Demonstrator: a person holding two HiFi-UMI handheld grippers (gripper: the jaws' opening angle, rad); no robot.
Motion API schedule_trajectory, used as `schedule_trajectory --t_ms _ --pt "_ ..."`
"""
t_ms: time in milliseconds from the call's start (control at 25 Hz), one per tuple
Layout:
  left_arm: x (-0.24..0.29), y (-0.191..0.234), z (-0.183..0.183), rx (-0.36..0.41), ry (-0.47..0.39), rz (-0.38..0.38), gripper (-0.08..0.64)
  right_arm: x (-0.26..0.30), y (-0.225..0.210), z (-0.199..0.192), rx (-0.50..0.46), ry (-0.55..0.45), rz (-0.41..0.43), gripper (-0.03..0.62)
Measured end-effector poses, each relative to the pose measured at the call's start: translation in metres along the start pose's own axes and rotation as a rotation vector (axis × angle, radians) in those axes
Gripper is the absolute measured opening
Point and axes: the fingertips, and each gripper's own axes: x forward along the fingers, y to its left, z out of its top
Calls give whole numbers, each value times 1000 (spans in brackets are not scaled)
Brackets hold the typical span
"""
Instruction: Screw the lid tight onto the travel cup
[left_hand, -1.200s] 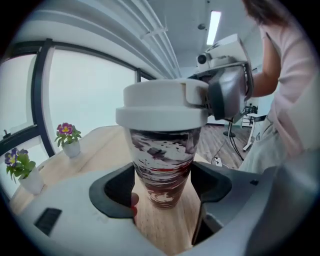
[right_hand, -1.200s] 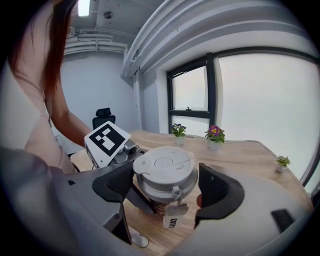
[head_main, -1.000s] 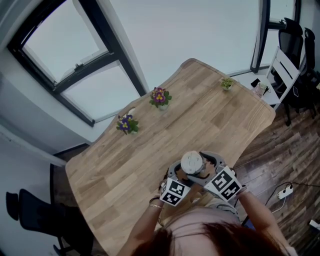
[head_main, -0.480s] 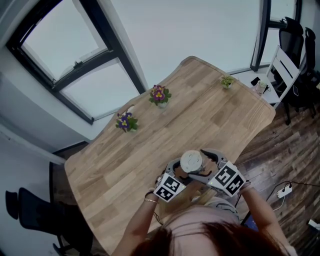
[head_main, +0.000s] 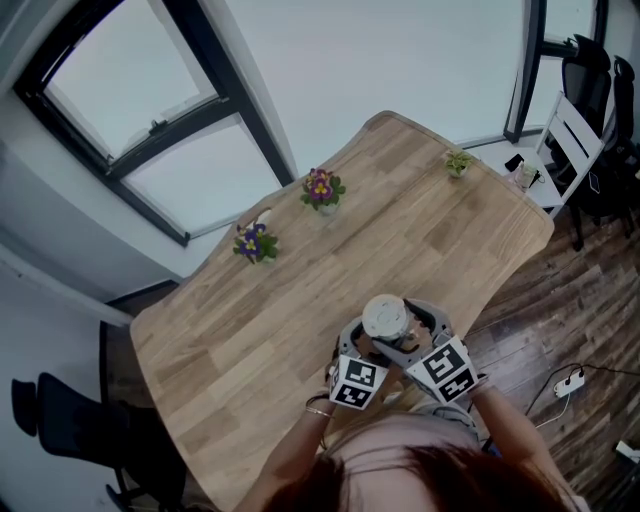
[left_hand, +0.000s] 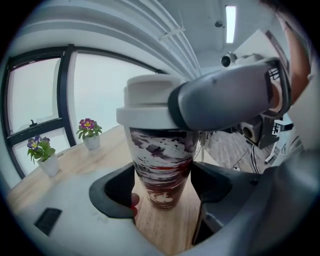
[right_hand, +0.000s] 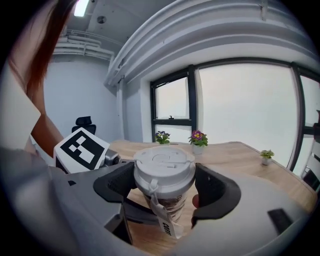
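We work at a wooden table (head_main: 300, 290) beside large windows (head_main: 130, 100), with three small flower pots (head_main: 320, 190) along the table's far edge. The travel cup (left_hand: 162, 165) stands upright near the table's near edge. Our left gripper (left_hand: 162, 184) clamps the cup's patterned body. Our right gripper (right_hand: 165, 186) grips the white lid (right_hand: 164, 164) sitting on top.
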Motion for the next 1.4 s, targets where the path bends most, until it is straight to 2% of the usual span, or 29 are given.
schedule_trajectory --t_ms 80,280,400,520,720,800,840,920,1120,1200,1280,1400 --pt "0 0 0 7 -10 -37 345 0 2 0 4 12 32 372" --pt "-3 -5 -4 98 16 -228 345 -3 2 -2 -15 49 116 373" --pt "-2 -5 -3 124 37 -269 345 0 2 -4 -13 66 133 371" --pt "0 -3 -2 111 34 -215 345 1 0 -3 2 41 75 371" --pt "7 2 3 5 24 13 345 3 -9 -2 54 24 -69 371" --pt "8 2 3 -24 10 68 345 3 -9 -3 71 29 -70 371" --pt "8 2 3 -27 4 68 345 3 -8 -3 79 34 -53 371" --pt "7 1 2 -10 -2 21 345 1 -5 -3 88 44 0 372" --pt "2 -8 -2 112 11 -218 345 -11 -2 -3 43 63 119 373" --pt "1 -10 -3 142 31 -277 345 -11 -2 -5 29 83 160 371" --pt "1 -9 -2 146 45 -294 345 -10 -2 -5 26 85 176 371" --pt "4 -9 -1 128 52 -247 345 -8 -5 -5 28 58 125 371"
